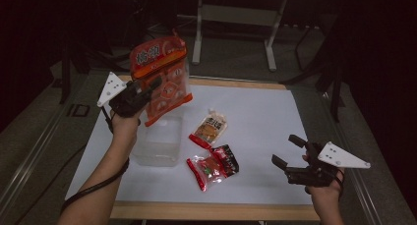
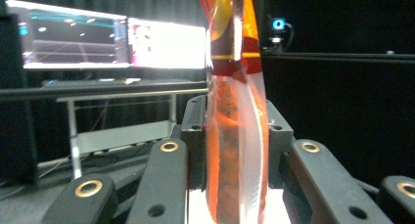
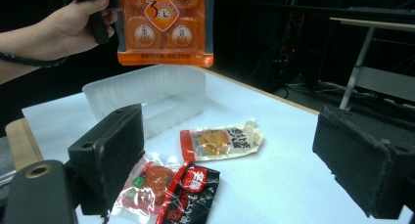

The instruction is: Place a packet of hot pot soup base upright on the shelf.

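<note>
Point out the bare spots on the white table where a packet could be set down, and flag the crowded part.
Free: the white tabletop right of the yellow snack packet, and the strip between the red-and-black packet and the right gripper. Crowded: the left half, where the clear bin sits under the orange bag held by the left gripper.

The orange snack bag [image 1: 160, 80] hangs upright in the air above the clear plastic bin [image 1: 160, 141], pinched at its side edge. It is glossy, with round orange pictures on its front and white lettering across its top band.
</note>
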